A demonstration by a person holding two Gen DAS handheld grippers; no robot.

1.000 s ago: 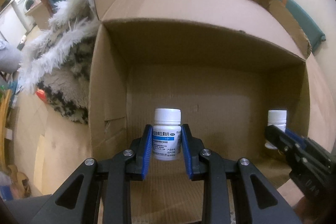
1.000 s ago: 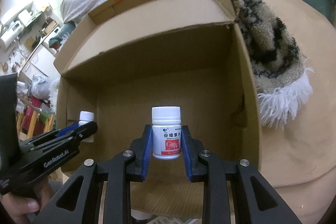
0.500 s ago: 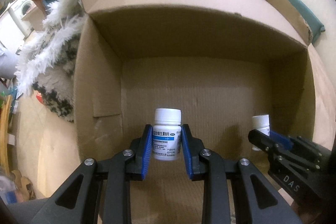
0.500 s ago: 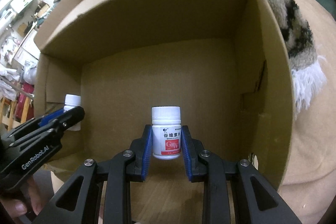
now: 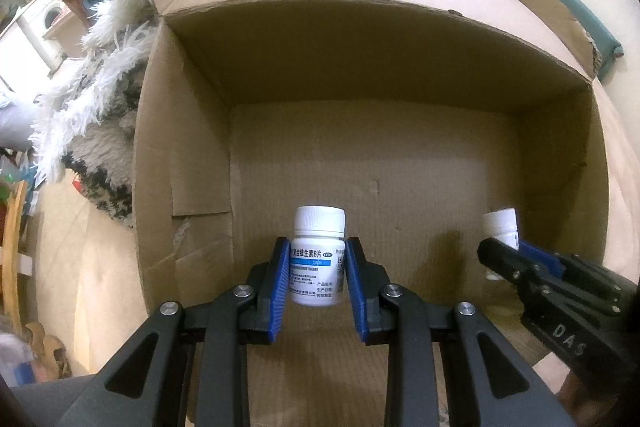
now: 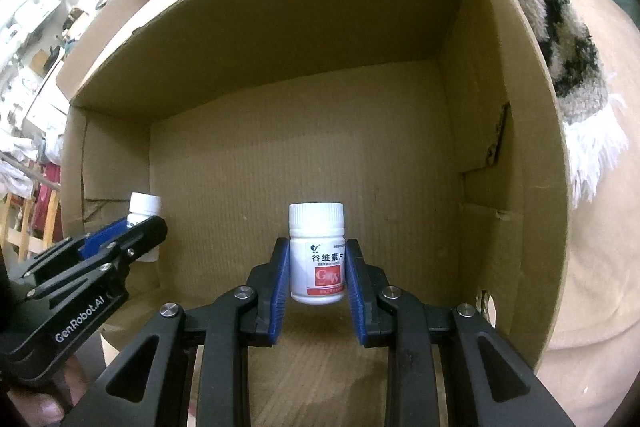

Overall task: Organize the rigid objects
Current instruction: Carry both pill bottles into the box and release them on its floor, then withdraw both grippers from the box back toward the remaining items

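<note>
Left wrist view: the left gripper [image 5: 318, 277] holds a white blue-label pill bottle [image 5: 319, 259] upright, its long axis vertical, inside the open cardboard box [image 5: 184, 131], which lies on its side with the mouth toward the cameras. The 2 blue fingers [image 5: 280, 283] are closed to the width of the bottle body and press it on both flanks below the cap; the bottle's base sits clear above the box floor directly beneath it. At the right edge of this view the right gripper [image 5: 502, 255] shows with a second white bottle, partly hidden by its fingers. Right wrist view: the right gripper [image 6: 318, 277] clamps a white red-label pill bottle [image 6: 317, 255] in the same manner, upright, fingers [image 6: 354, 285] closed on its sides, base above the box floor. The left gripper [image 6: 146, 227] appears at the left edge with its bottle near the left wall. Judgement: both bottles are inside the box and side by side, well apart, each hanging above its own landing spot; the placement turns on a short straight descent to the floor before the fingers part. Risk: release from a height could tip a bottle. A shaggy rug [image 5: 100, 99] lies outside the box.
</note>
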